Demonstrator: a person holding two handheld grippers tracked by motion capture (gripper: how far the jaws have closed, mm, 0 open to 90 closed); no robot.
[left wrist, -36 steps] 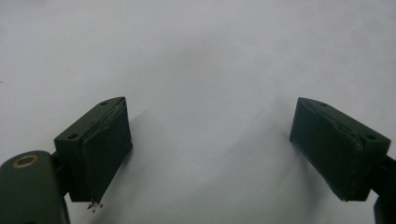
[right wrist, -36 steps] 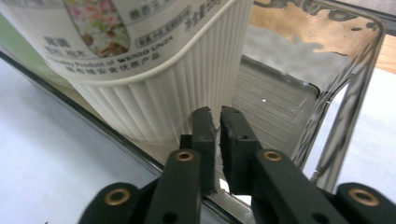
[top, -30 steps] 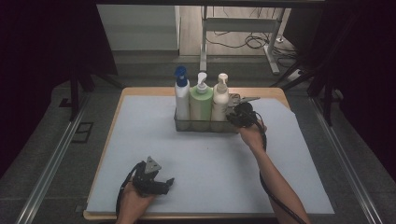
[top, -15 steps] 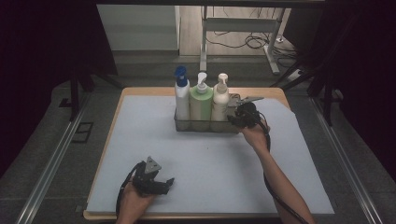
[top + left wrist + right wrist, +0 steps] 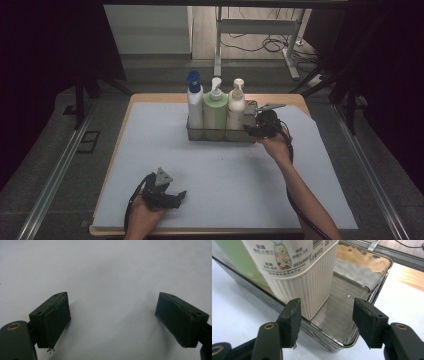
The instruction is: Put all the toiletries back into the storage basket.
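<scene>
A metal tray (image 5: 220,135) at the back of the mat holds three pump bottles in a row: a blue-capped white bottle (image 5: 194,102), a green bottle (image 5: 215,110) and a cream bottle (image 5: 236,107). My right gripper (image 5: 250,128) is at the tray's right end. Its jaws have just been opening. In the right gripper view it (image 5: 325,320) stands open, straddling the tray's rim (image 5: 384,272) beside the ribbed cream bottle (image 5: 302,277), its pads touching nothing. My left gripper (image 5: 179,196) rests at the front left of the mat; in its own view it (image 5: 112,320) is open over bare mat.
A pale mat (image 5: 150,150) covers a wooden table (image 5: 295,100), whose edge shows at the back and front. The tray's right compartment (image 5: 342,312) is bare. Beyond the table stand a metal frame (image 5: 218,45) and floor cables (image 5: 270,45). Dark curtains flank both sides.
The right gripper stays at the tray's right end with only a slight shift. The left hand and the bottles have not moved.
</scene>
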